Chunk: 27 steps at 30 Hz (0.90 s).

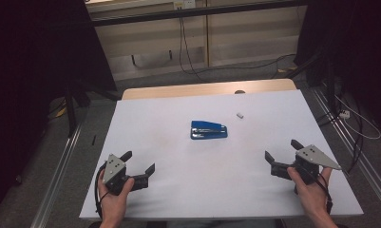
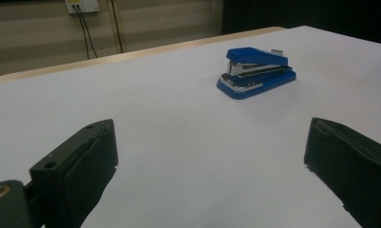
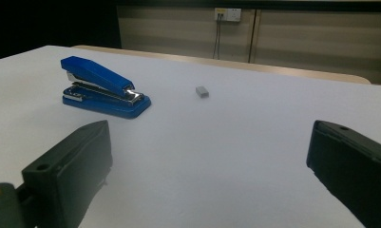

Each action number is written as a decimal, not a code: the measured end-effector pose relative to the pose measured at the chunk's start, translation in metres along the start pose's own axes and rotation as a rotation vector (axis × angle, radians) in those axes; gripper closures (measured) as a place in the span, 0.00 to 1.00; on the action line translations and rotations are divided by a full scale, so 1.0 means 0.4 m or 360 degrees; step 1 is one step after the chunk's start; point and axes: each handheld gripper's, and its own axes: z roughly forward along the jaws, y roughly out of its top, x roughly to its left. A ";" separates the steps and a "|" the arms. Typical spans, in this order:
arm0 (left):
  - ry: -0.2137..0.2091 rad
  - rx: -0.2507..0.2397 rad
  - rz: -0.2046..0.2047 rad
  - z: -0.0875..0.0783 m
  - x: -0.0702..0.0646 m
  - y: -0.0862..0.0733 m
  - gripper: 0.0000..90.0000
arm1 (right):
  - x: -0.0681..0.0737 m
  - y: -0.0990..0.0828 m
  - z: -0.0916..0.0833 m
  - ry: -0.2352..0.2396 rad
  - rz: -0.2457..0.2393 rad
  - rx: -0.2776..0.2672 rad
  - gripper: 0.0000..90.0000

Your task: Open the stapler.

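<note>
From the high view, a person's two hands rest at the near edge of a white table [image 1: 145, 109], each holding a two-jaw gripper. The left gripper [image 1: 141, 163] and right gripper [image 1: 282, 149] sit well apart at either side, jaws spread and empty, both angled inward toward a blue stapler [image 1: 208, 129] lying flat near the table's middle, probably so either hand can reach it. A small grey block [image 1: 240, 114], perhaps a strip of staples, lies beyond the stapler, to its right.

In the left gripper view, the black jaws stand wide with bare table between them. The stapler [image 2: 256, 72] sits farther off: glossy blue, with a silver metal channel, its top arm raised slightly.

In the right gripper view, the jaws are likewise released. The stapler [image 3: 104, 93] lies ahead to the left, the grey block [image 3: 202, 91] just beyond.
</note>
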 end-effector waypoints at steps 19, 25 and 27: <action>0.0026 0.0028 -0.0030 0.012 0.009 -0.002 0.04 | 0.002 -0.004 0.017 0.0079 -0.0004 0.0058 0.02; 0.0012 0.0044 -0.0024 0.015 0.008 -0.004 0.04 | 0.010 -0.006 0.021 0.0091 -0.0030 0.0067 0.02; 0.0013 0.0042 -0.0015 0.012 0.006 -0.005 0.04 | 0.014 -0.005 0.025 0.0121 -0.0027 0.0050 0.02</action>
